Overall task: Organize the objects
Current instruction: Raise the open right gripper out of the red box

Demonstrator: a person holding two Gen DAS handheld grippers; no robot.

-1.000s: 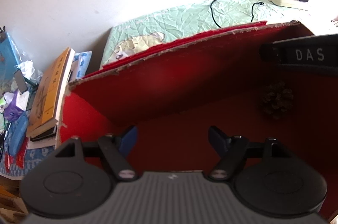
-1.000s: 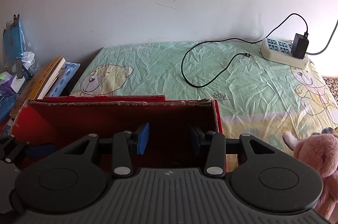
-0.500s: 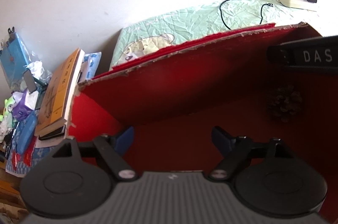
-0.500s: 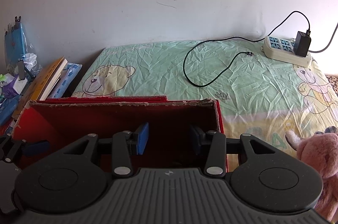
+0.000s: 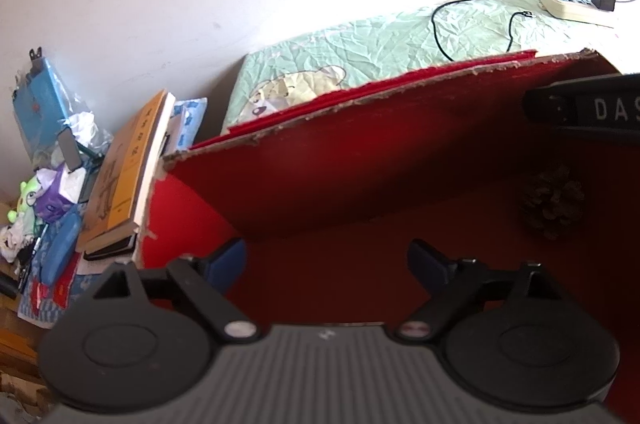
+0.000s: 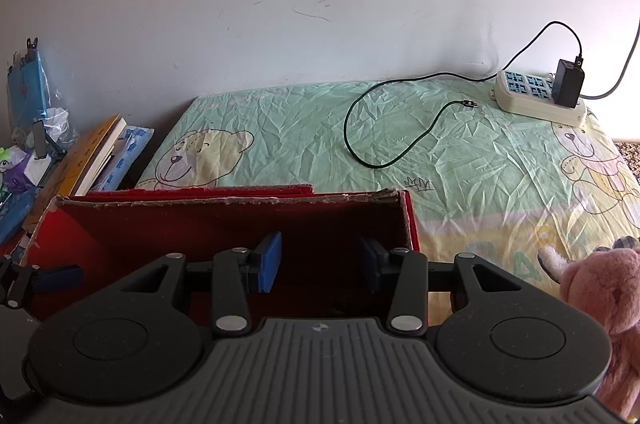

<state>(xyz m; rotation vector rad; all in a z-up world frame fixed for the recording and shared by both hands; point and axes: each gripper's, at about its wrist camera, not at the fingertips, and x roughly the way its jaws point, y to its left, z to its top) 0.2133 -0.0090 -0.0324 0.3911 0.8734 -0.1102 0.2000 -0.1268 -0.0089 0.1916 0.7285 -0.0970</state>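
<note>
From my left wrist cam the left gripper [image 5: 326,262] sits wide open and empty inside the red box [image 5: 360,152] near a pinecone [image 5: 554,206], while the right cam shows my right gripper [image 6: 318,264] also open, empty, over that box [image 6: 224,220] on the bed [image 6: 460,152].

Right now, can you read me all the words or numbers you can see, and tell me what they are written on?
"DAS": white letters on the black bar at the right edge of the left wrist view, cut off by the frame.
Dark characters run down the cover of the orange book leaning beside the red cardboard box; too blurred to read.
Nothing readable on the white power strip or the blue packet.
</note>
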